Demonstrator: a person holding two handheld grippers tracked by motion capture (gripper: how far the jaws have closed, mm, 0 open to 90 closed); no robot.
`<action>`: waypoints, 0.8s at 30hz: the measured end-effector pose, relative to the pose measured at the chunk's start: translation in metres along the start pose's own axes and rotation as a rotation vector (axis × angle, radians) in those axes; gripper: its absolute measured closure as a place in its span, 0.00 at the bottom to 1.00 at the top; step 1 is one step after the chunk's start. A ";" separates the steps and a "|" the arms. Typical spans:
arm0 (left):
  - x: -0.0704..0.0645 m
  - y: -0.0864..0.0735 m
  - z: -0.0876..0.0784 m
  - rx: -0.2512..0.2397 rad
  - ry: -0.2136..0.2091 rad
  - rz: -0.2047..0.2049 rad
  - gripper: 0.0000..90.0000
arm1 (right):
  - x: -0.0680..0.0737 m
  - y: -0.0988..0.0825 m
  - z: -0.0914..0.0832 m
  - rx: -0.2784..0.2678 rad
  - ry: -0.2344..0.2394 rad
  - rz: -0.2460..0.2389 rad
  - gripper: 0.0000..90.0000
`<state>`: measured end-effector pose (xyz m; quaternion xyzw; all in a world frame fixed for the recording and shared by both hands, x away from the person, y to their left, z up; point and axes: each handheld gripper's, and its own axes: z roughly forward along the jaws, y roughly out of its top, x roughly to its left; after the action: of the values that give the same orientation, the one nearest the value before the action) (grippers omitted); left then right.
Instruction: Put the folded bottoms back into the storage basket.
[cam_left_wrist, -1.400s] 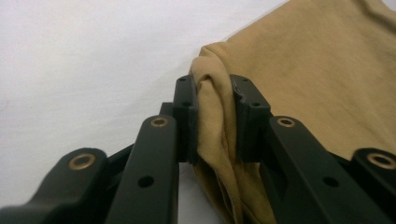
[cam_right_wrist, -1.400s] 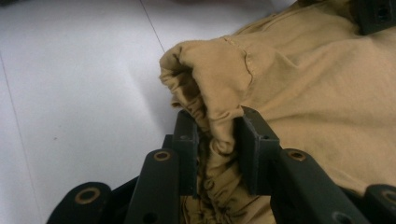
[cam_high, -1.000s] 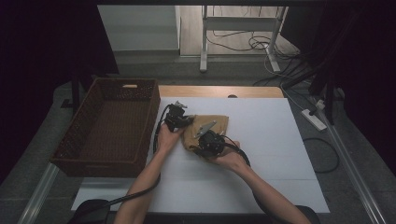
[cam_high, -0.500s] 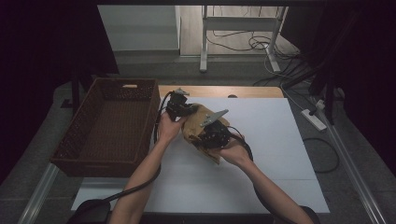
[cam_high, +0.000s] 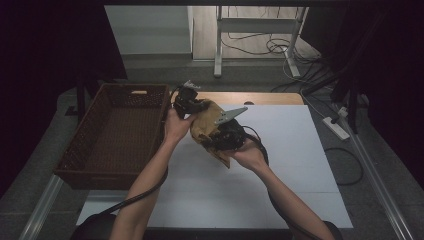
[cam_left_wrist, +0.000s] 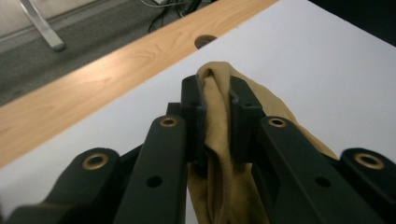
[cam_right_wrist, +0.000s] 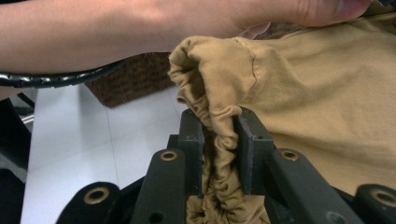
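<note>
Nearest the camera in the high view, two bare forearms rise from the lower edge over the white table (cam_high: 300, 165). The right gripper (cam_high: 226, 136), with its grey plate on top, grips the near side of a tan cloth (cam_high: 206, 122); the left gripper (cam_high: 187, 102) grips the far side, next to the basket. The cloth hangs bunched between the two grippers, clear of the table surface, one corner drooping below the right hand.

In the right gripper view, the right gripper (cam_right_wrist: 220, 140) has its jaws pinched on a gathered, ruffled edge of the tan cloth (cam_right_wrist: 327, 93); the fabric fills the gap between the pads and bulges out above their tips, the rest spreading to the right. The other forearm crosses the top of that view.

In the left gripper view, the left gripper (cam_left_wrist: 215, 116) likewise pinches a vertical fold of the tan cloth (cam_left_wrist: 217, 93), which stands slightly above the tips and trails down behind the right-hand jaw.

Farther off, a brown woven basket (cam_high: 80, 155) stands at the table's left edge; a wooden strip (cam_high: 270, 98) borders the far side.
</note>
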<state>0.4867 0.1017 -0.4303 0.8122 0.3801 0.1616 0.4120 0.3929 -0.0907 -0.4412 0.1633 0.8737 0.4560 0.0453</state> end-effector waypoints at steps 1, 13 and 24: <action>0.001 0.002 -0.004 -0.001 0.004 -0.001 0.87 | 0.001 0.002 0.000 -0.003 0.000 0.002 0.83; 0.014 0.012 -0.035 -0.015 0.045 0.001 0.87 | 0.007 0.032 0.007 -0.035 0.028 -0.005 0.83; 0.034 0.008 -0.070 -0.060 0.072 -0.027 0.87 | 0.017 0.061 0.022 -0.063 0.061 -0.028 0.83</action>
<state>0.4726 0.1624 -0.3833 0.7879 0.4007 0.1966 0.4243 0.3969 -0.0353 -0.4036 0.1358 0.8620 0.4875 0.0300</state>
